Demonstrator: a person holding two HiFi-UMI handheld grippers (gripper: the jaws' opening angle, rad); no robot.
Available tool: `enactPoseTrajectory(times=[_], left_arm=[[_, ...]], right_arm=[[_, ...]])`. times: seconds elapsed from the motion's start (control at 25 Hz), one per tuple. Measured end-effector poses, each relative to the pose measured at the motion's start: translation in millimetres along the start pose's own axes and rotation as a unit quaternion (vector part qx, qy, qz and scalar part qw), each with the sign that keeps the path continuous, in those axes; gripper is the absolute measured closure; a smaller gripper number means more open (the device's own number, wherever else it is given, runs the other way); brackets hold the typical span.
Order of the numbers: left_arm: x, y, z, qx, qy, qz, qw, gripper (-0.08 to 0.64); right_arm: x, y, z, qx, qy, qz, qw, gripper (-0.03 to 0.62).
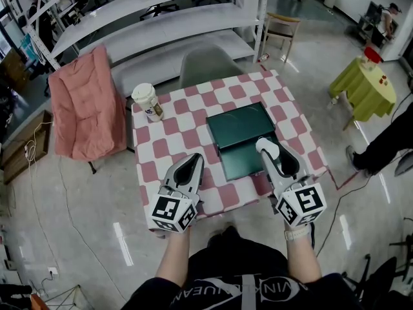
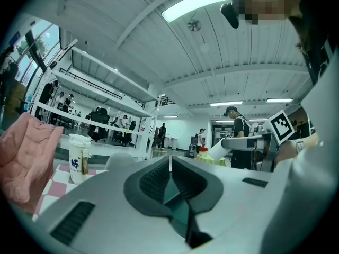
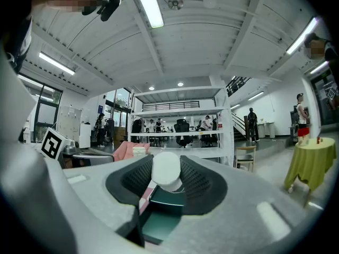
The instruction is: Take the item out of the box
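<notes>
A dark green box point(image 1: 240, 138) lies open on the checkered table point(image 1: 174, 141), its lid folded back behind the tray. My right gripper point(image 1: 268, 148) hovers over the box's near right corner, shut on a small white cylindrical item point(image 3: 166, 170) that fills the gap between its ribbed pads point(image 3: 197, 182). The same item shows as a white tip point(image 1: 264, 144) in the head view. My left gripper point(image 1: 193, 163) is held over the table's near edge, left of the box, with its jaws shut and nothing between them. In the left gripper view its pads point(image 2: 153, 181) meet.
A paper coffee cup point(image 1: 148, 102) stands at the table's far left corner. A pink padded chair point(image 1: 87, 105) sits left of the table and a grey chair point(image 1: 206, 63) behind it, before white shelving point(image 1: 161, 18). A yellow-green round table point(image 1: 364, 86) and a person's leg point(image 1: 387, 144) are at right.
</notes>
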State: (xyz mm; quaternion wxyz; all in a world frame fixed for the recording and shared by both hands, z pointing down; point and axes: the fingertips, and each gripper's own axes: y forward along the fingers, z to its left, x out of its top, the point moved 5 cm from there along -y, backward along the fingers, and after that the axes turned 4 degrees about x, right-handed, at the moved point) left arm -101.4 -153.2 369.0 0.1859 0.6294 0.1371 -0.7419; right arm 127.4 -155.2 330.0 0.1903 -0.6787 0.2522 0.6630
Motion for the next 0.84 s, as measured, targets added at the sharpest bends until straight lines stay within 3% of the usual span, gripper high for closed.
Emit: enactPoseTrajectory(times=[0.84], left_arm=[[-4.4,9.5,0.6,-0.005,-0.002,0.006,1.0000,0.538]], right_arm=[[-5.5,2.0,-8.0,-0.007,0.005,0.004,1.000,0.430]])
